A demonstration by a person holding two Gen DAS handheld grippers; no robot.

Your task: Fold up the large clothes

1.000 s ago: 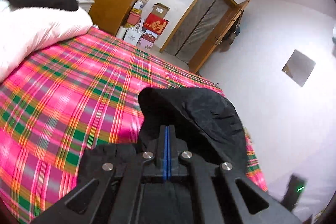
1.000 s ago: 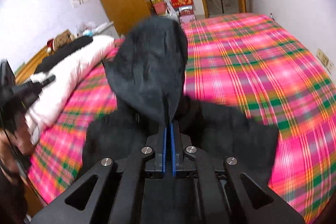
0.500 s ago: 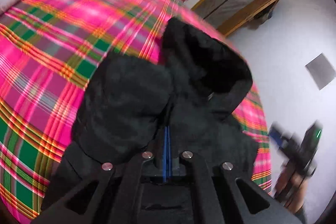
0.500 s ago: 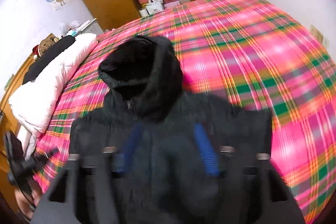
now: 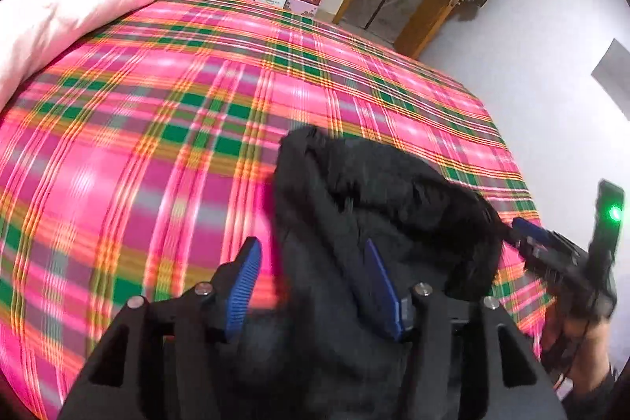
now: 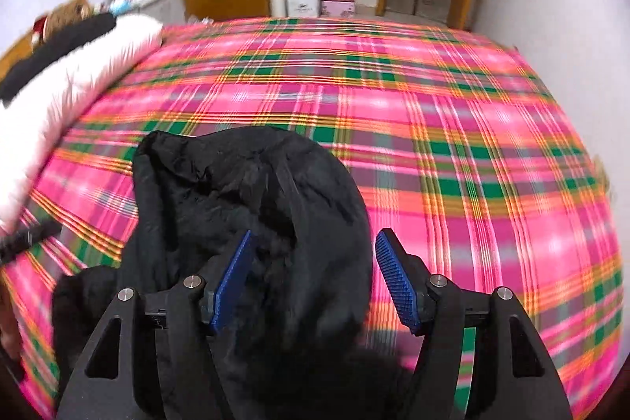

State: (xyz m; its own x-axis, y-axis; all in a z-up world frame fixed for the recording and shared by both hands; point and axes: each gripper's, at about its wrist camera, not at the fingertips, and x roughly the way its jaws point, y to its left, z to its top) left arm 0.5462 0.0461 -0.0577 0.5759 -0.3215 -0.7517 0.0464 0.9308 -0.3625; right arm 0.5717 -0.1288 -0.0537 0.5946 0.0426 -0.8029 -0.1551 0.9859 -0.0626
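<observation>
We have laid the black fleecy hooded jacket (image 6: pixel 252 207) low and centre on the pink plaid bedspread (image 6: pixel 453 152). Our left gripper (image 5: pixel 315 274) is opening, our right gripper (image 6: pixel 313 274) gapes, neither pinching cloth. Next we likely regrip an edge to fold

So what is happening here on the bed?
A person with a gripper in each hand is folding a black hooded jacket on the plaid bed. The jacket lies bunched near the bed's edge. The left gripper is opening and the right gripper is open; neither pinches the cloth, though it lies between the fingers.
</observation>
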